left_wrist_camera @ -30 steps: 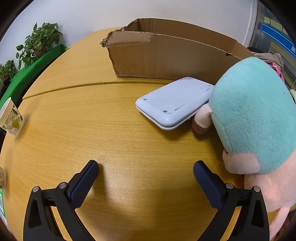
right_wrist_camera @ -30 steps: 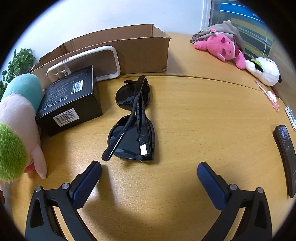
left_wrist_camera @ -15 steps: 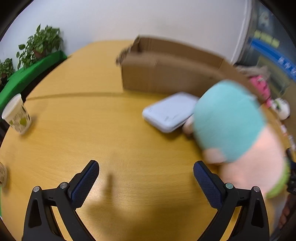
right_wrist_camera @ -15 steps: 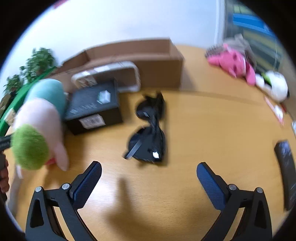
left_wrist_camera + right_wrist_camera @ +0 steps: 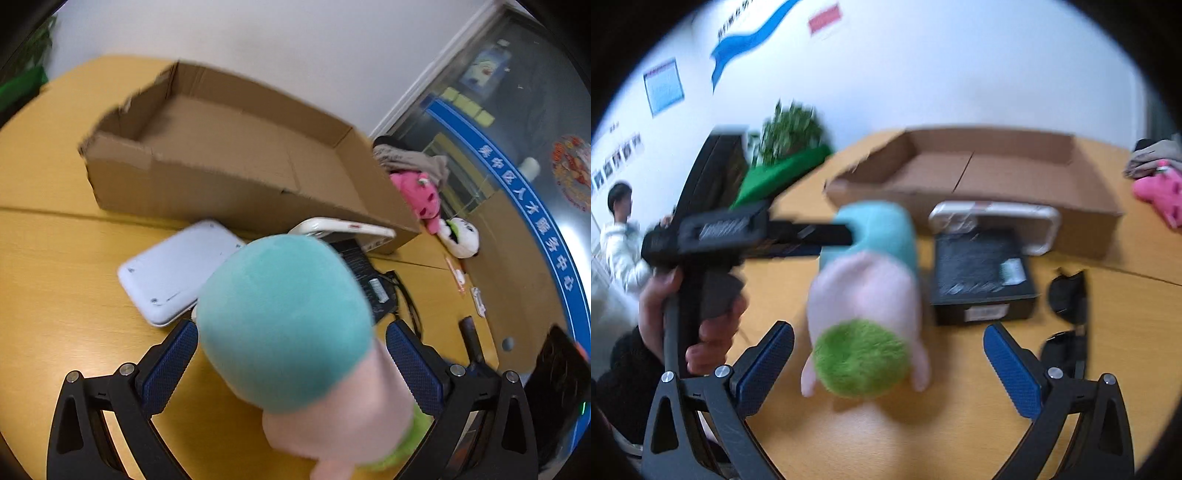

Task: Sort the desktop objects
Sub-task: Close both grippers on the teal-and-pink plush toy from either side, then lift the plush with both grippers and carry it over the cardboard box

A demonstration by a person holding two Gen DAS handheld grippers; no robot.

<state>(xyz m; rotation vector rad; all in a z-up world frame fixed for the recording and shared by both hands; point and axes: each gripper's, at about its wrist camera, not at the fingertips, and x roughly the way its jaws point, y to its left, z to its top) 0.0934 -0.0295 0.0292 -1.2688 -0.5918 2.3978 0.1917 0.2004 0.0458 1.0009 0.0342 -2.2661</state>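
Observation:
A plush toy with a teal head, pink body and green tail (image 5: 284,332) (image 5: 864,295) lies on the wooden table. My left gripper (image 5: 291,354) is open, its jaws on either side of the teal head; it also shows in the right wrist view (image 5: 846,232). My right gripper (image 5: 888,354) is open around the toy's green tail end. An open cardboard box (image 5: 229,158) (image 5: 979,173) stands behind. A white tablet-like device (image 5: 177,269), a black box (image 5: 982,280), a white phone case (image 5: 997,221) and black sunglasses (image 5: 1067,306) lie near the toy.
A pink plush (image 5: 417,195) (image 5: 1160,192) and a white plush (image 5: 461,240) lie at the right beyond the box. A dark remote (image 5: 472,339) lies at the right. A potted plant (image 5: 790,129) and a person (image 5: 620,232) are at the left.
Both grippers have risen and swung over the plush toy, the left from the head side and the right from the tail side. Both stayed open.

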